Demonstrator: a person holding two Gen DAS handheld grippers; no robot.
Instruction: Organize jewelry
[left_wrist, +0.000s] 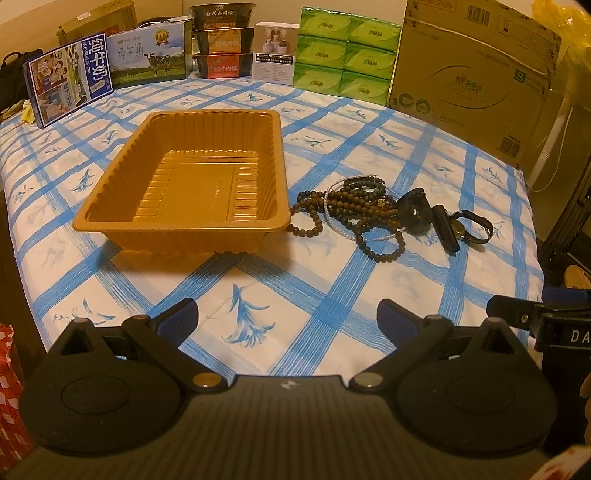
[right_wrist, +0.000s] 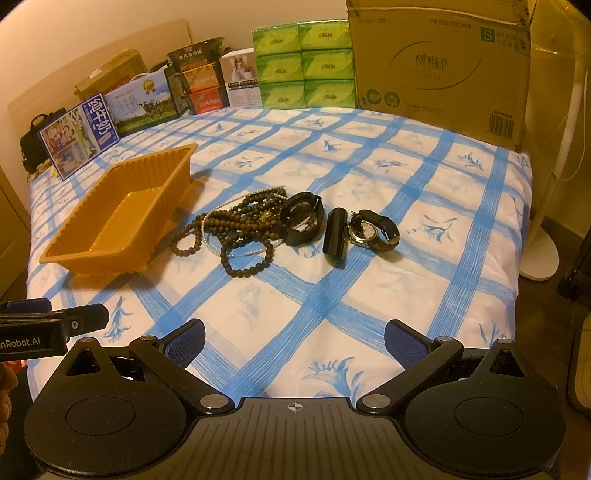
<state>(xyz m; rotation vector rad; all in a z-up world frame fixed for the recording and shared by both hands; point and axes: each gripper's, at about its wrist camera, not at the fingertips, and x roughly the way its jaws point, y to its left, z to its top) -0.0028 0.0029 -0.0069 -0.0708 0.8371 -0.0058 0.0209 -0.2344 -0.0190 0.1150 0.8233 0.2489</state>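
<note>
An empty orange plastic tray (left_wrist: 110, 218) (right_wrist: 74, 258) stands on the blue-checked cloth. Right of it lies a heap of brown bead bracelets (left_wrist: 354, 206) (right_wrist: 240, 221) with a white pearl string, a black bangle (left_wrist: 415, 214) (right_wrist: 301, 221), a black oblong case (left_wrist: 445, 229) (right_wrist: 335, 236) and a wristwatch (left_wrist: 472, 227) (right_wrist: 373, 230). My left gripper (left_wrist: 288, 317) is open and empty, near the front edge, short of the tray. My right gripper (right_wrist: 295, 339) is open and empty, in front of the heap. Each gripper's side shows at the other view's edge.
Along the back stand milk cartons (left_wrist: 70, 85), stacked food bowls (left_wrist: 221, 40), a small white box (left_wrist: 275, 51), green tissue packs (left_wrist: 347, 51) and a large cardboard box (left_wrist: 476, 74). A white fan stand (right_wrist: 543, 229) is off the right edge.
</note>
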